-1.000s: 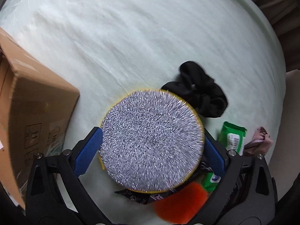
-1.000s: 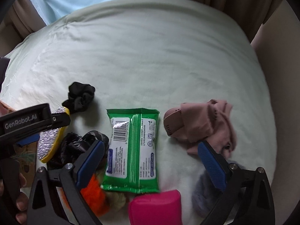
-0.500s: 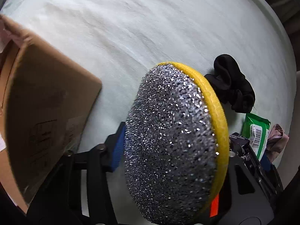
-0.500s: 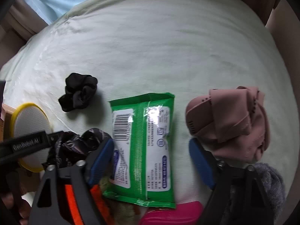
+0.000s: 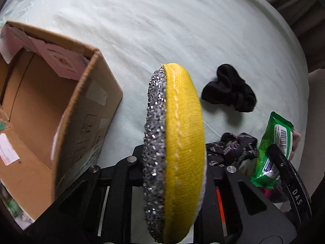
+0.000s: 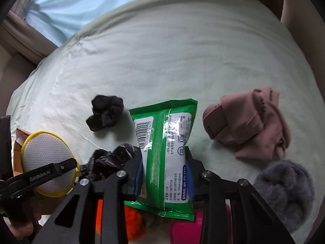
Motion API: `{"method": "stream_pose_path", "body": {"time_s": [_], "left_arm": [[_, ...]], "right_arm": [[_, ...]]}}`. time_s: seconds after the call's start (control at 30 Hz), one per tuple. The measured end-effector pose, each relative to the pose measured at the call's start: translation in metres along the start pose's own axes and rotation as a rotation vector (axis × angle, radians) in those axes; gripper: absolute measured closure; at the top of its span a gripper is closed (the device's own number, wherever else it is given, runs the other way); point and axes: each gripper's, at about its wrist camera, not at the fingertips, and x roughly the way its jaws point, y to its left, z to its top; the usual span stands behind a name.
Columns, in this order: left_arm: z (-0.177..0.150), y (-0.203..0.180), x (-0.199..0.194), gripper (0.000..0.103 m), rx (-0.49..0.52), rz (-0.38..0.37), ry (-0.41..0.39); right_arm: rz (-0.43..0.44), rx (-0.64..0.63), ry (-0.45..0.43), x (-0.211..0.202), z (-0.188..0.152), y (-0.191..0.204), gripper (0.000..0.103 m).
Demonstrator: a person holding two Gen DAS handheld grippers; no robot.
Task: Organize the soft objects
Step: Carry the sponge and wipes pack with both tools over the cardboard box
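One round scouring pad (image 5: 174, 152) edge-on, upright.

Bed (image 6: 182, 50) w/ scrunchie (image 6: 105, 112), cardboard box (image 5: 61, 109)

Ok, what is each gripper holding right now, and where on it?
Left gripper clamps the round yellow-rimmed silver scouring pad across its flat faces; right gripper pinches the green wet-wipes pack at its long side edges.

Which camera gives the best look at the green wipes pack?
The right wrist view: the green wipes pack fills the center, label and barcode readable, pinched between the right tongs. The left wrist view shows only a sliver at its right edge.
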Motion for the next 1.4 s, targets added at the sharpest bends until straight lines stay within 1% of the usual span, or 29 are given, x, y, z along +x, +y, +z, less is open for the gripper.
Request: {"method": "stream_pose_path", "body": {"time_s": [0.13,0.33,0.37,0.43,0.47,0.5,0.7,0.77,0.8,0.83,0.93,1.0,1.1,1.2,1.27,1.4], "left_arm": [[0.004,0.004,-0.025,0.088,0.021,-0.031,-0.035],[-0.005,0.010,-0.077,0.088,0.053,-0.084,-0.102],[-0.006,0.025,-0.085,0.088,0.056,-0.097,-0.113],[-0.007,0.029,-0.107,0.088,0.066,-0.113,-0.135],[-0.004,0.033,-0.119,0.088,0.071,-0.117,-0.146],[-0.005,0.038,-0.136,0.088,0.079,-0.120,-0.163],[-0.008,0.065,-0.226,0.088,0.120,-0.122,-0.234],[-0.007,0.072,-0.241,0.088,0.136,-0.121,-0.253],[-0.003,0.075,-0.245,0.088,0.144,-0.123,-0.260],[-0.003,0.085,-0.255,0.088,0.158,-0.124,-0.271],[-0.004,0.096,-0.272,0.088,0.184,-0.127,-0.283],[0.000,0.106,-0.281,0.088,0.200,-0.130,-0.282],[0.008,0.134,-0.291,0.088,0.235,-0.136,-0.277],[0.017,0.157,-0.294,0.088,0.259,-0.141,-0.254],[0.027,0.180,-0.292,0.088,0.286,-0.135,-0.237],[0.046,0.214,-0.281,0.088,0.324,-0.122,-0.212]], "right_arm": [[-0.003,0.005,-0.050,-0.023,0.004,0.004,0.072],[-0.011,0.006,-0.134,-0.078,0.001,0.012,0.072],[-0.011,0.003,-0.147,-0.089,0.000,0.016,0.072],[-0.013,0.001,-0.169,-0.111,-0.001,0.024,0.072],[0.024,0.018,-0.158,-0.124,-0.001,0.028,0.072],[0.024,0.018,-0.171,-0.136,-0.002,0.031,0.072],[0.026,0.006,-0.242,-0.206,-0.007,0.069,0.072],[0.036,0.001,-0.261,-0.227,-0.012,0.085,0.072],[0.041,-0.001,-0.267,-0.234,-0.013,0.093,0.072],[0.043,-0.003,-0.271,-0.239,-0.013,0.102,0.072],[0.049,-0.011,-0.283,-0.257,-0.018,0.133,0.072],[0.051,-0.009,-0.282,-0.264,-0.021,0.153,0.072],[0.047,-0.014,-0.279,-0.268,-0.024,0.187,0.072],[0.043,-0.011,-0.252,-0.260,-0.028,0.219,0.072],[0.043,0.004,-0.238,-0.253,-0.032,0.242,0.072],[0.045,0.037,-0.201,-0.233,-0.039,0.283,0.072]]}}
